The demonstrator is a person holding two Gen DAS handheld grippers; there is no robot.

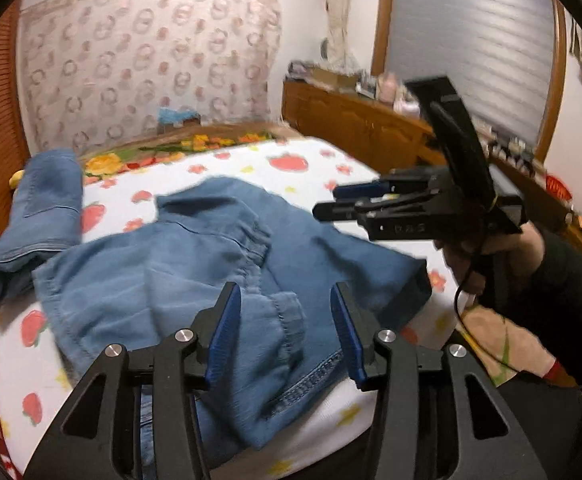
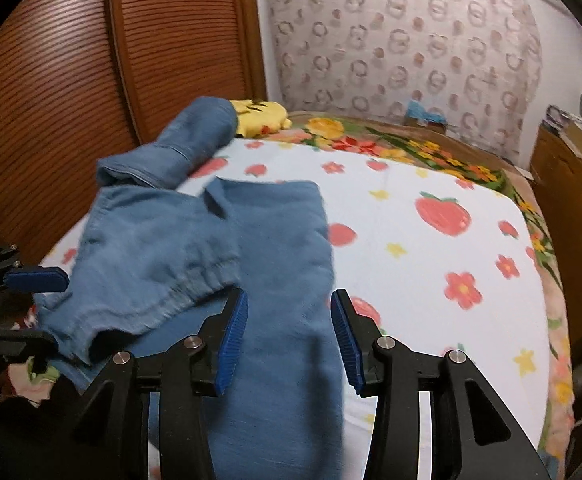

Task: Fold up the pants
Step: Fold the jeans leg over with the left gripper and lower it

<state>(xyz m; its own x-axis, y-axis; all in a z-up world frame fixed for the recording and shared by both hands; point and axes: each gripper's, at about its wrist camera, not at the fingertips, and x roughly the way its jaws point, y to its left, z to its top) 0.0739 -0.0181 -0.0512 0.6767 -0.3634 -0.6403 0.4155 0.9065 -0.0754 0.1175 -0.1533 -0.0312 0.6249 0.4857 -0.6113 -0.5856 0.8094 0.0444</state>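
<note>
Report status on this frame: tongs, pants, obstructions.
Left tongs open, empty. Right tongs open, empty, above the cloth. Blue pants lie partly folded and rumpled on the strawberry sheet. Second denim piece beside them, not blocking.

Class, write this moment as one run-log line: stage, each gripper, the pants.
stage: mid-fold | left gripper: open, empty | right gripper: open, empty | pants: partly folded on bed sheet

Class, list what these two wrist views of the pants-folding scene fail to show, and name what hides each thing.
- Pants: the near end runs under the right claw and off the bottom edge of the right wrist view.
- Items on the wooden dresser: blurred and too small in the left wrist view.
- Second blue garment: its type is unclear; it lies bunched at the left edge.
</note>
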